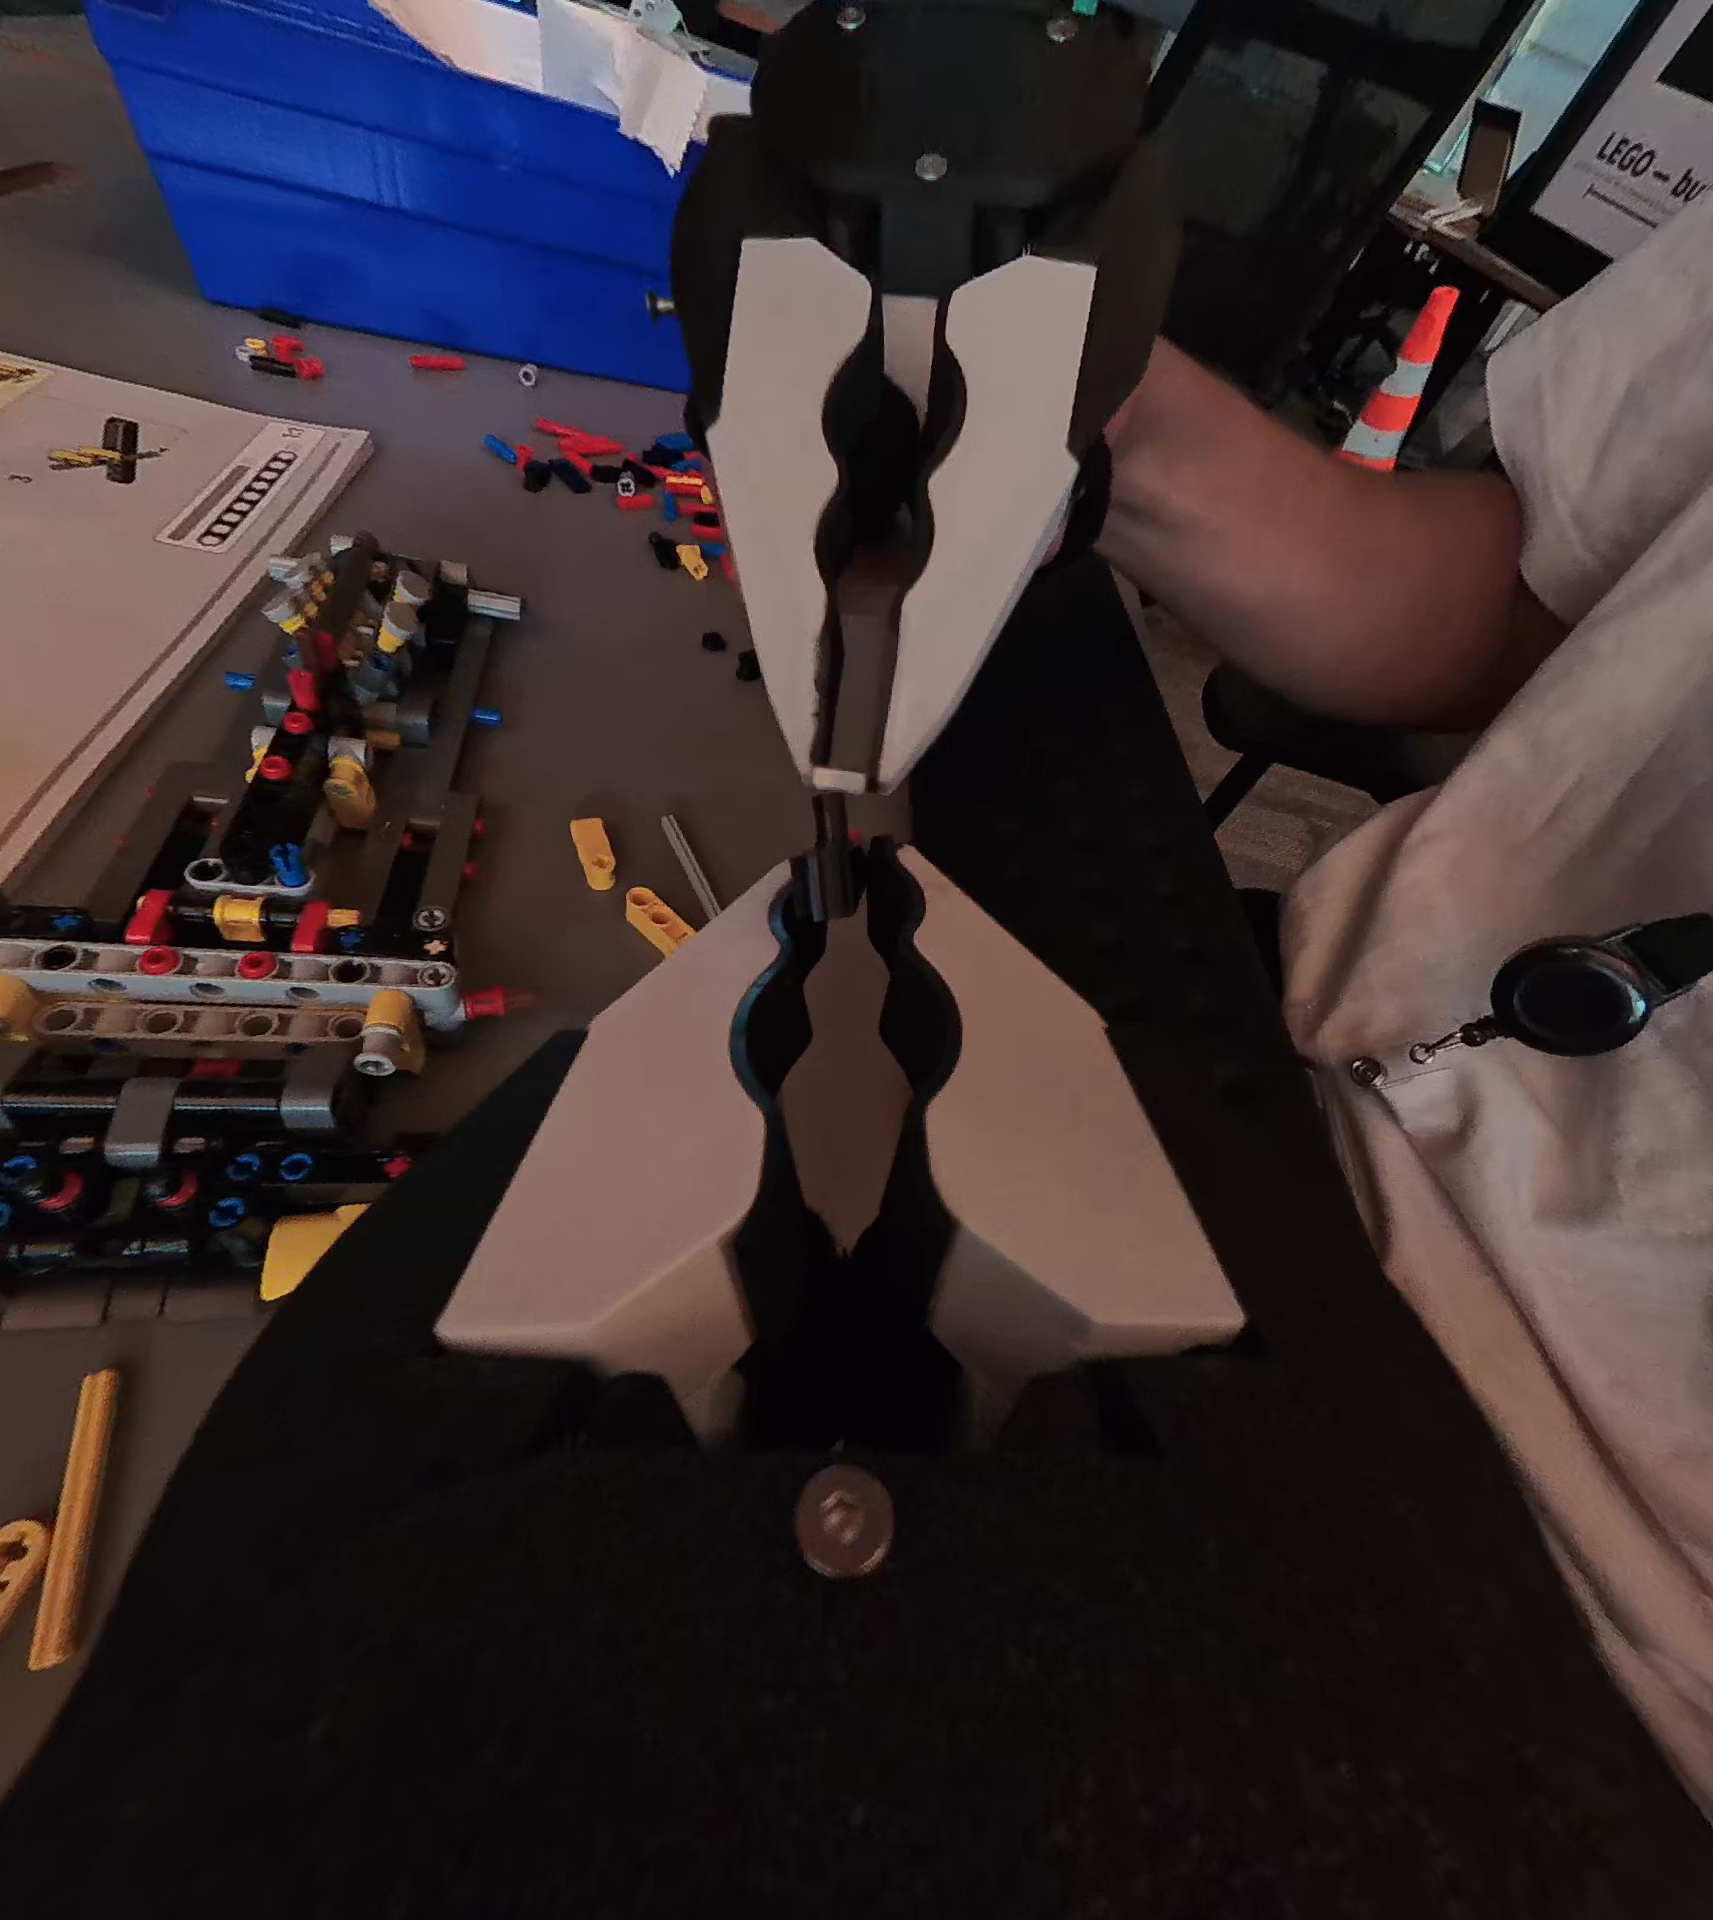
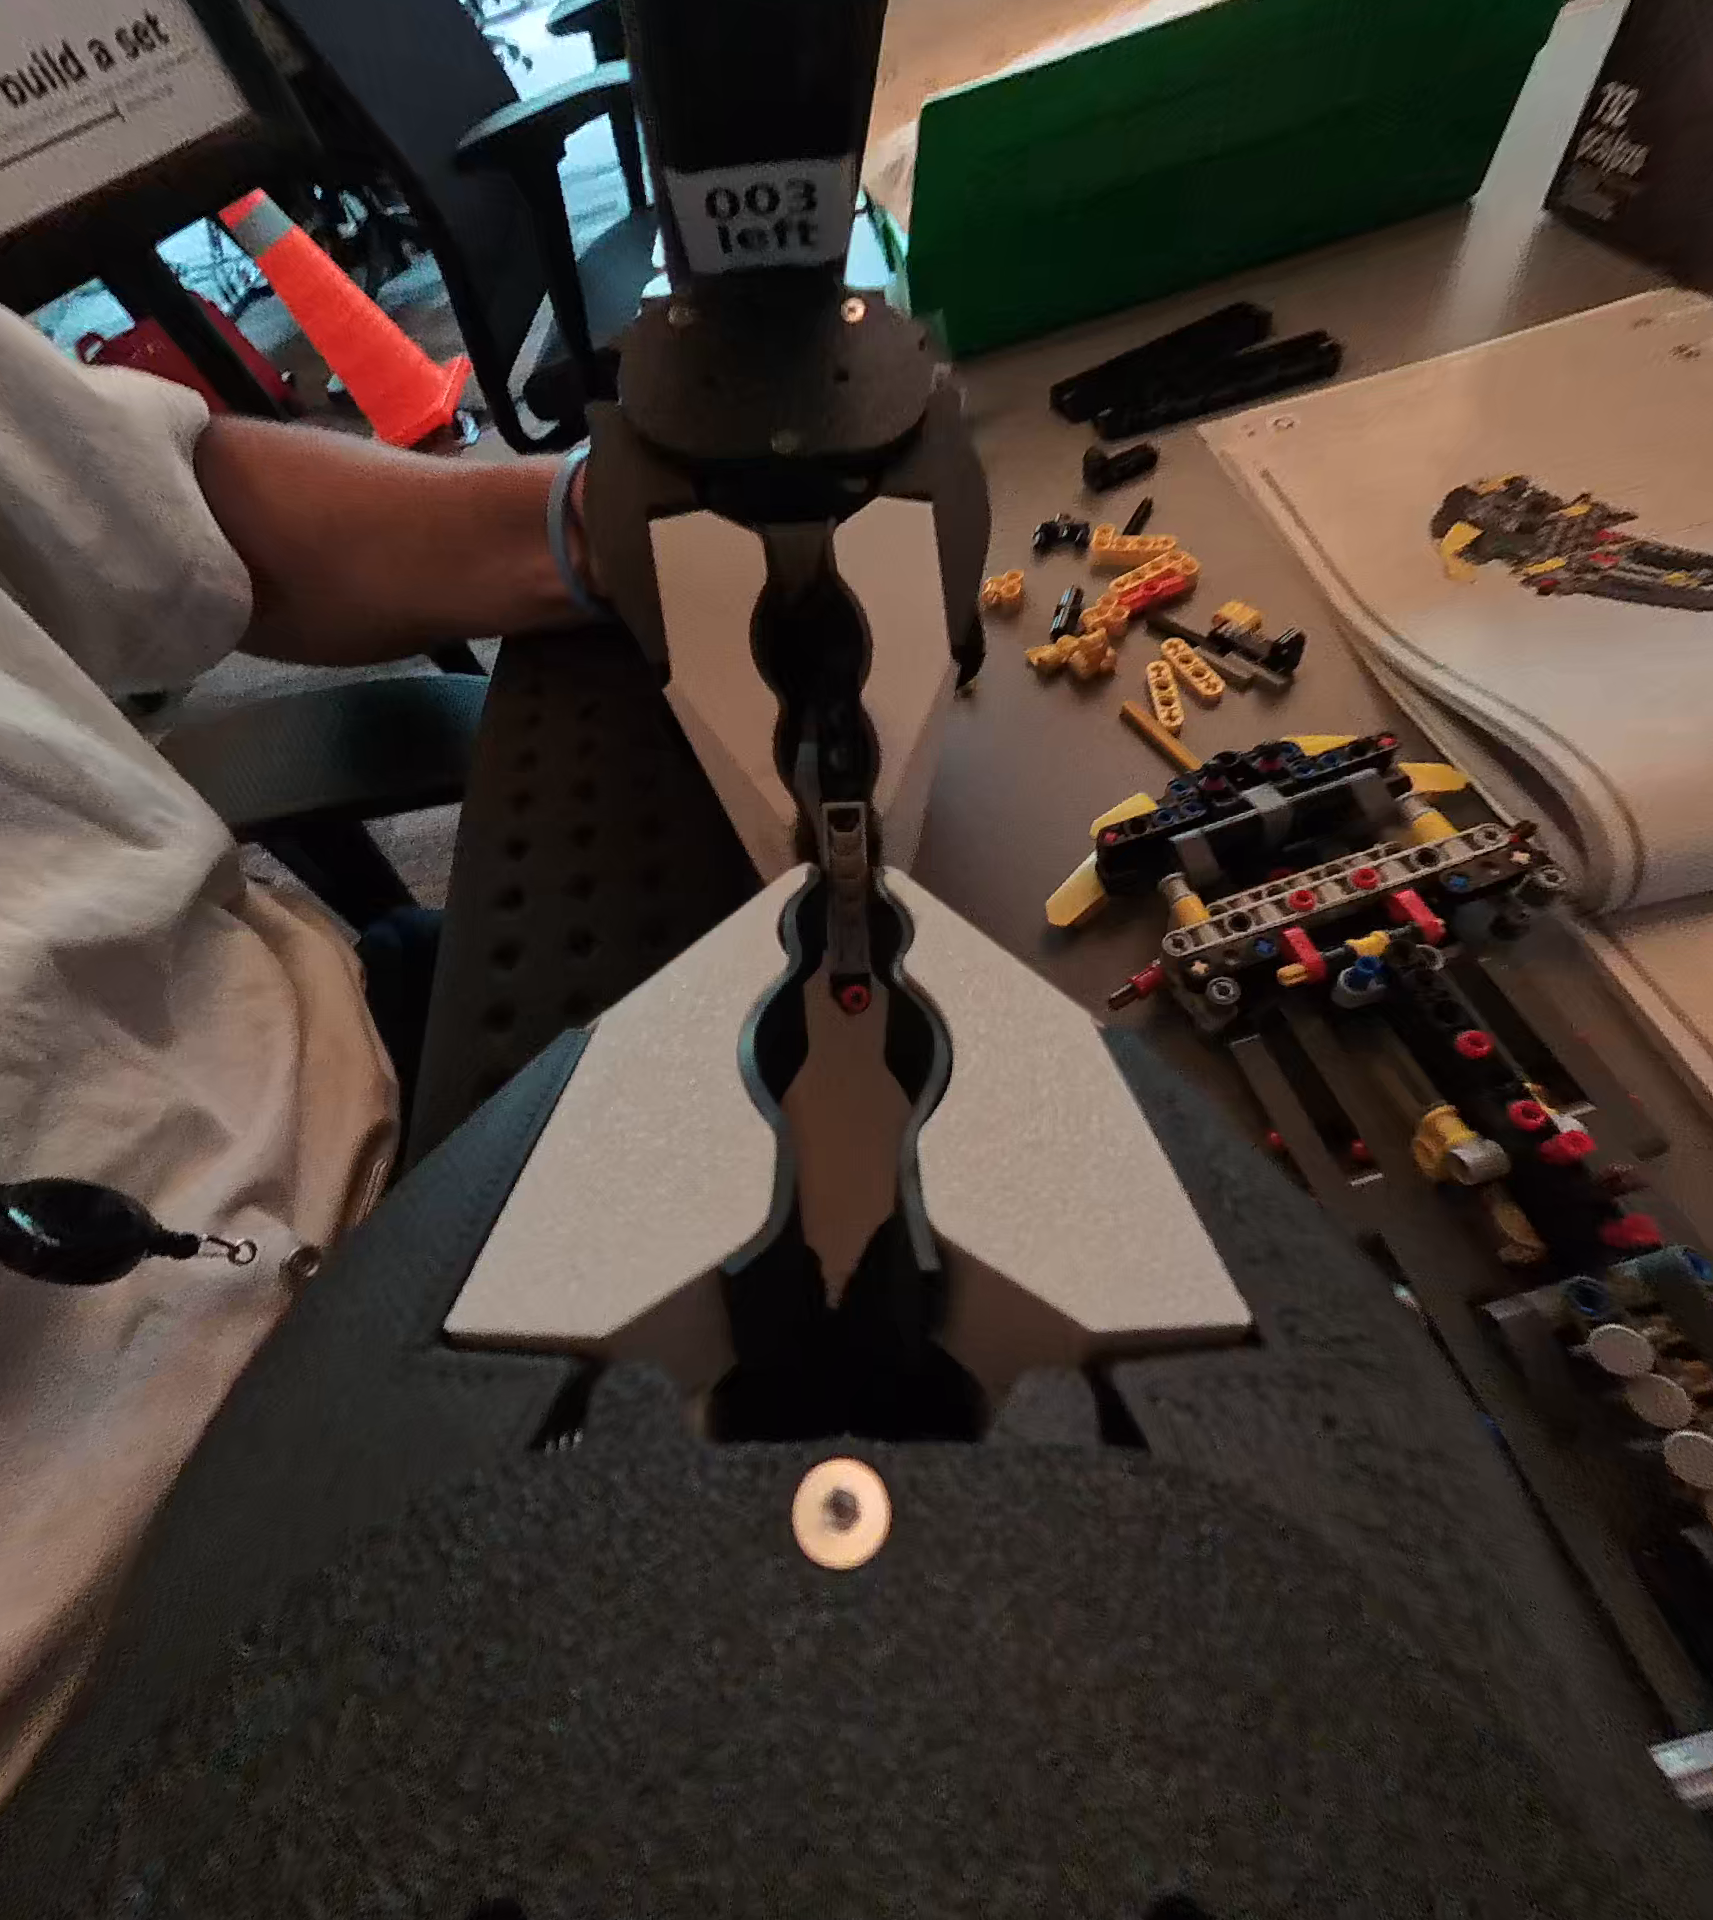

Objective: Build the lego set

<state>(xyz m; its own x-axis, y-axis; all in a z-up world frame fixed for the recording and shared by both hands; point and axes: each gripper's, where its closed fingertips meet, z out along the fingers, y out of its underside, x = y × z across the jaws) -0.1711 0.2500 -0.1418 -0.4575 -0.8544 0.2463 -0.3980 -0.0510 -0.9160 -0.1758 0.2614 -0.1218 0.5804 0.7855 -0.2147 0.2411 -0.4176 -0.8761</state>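
My left gripper [image 1: 831, 878] is shut on a small black connector piece [image 1: 824, 885]. My right gripper [image 1: 847, 774] points at it tip to tip, shut on a dark grey beam [image 1: 862, 665]. In the right wrist view, the right gripper [image 2: 847, 881] holds that grey beam [image 2: 847, 914], which carries a red pin [image 2: 852, 997]; the left gripper [image 2: 836, 821] faces it, almost touching. The black piece meets the beam's end; whether they are joined is hidden. The half-built car chassis [image 1: 208, 966] lies on the table to the left and also shows in the right wrist view [image 2: 1351, 935].
An open instruction booklet [image 1: 52, 582] [image 2: 1558, 644] lies beside the chassis. Loose small pieces [image 1: 623, 468] [image 2: 1132, 623] and yellow beams [image 1: 613, 852] are scattered on the table. A blue bin [image 1: 395, 208] and a green box [image 2: 1195, 156] stand behind. A person in a white shirt [image 1: 1610, 935] sits close by. Both grippers' tips are close together, under 4 cm apart.
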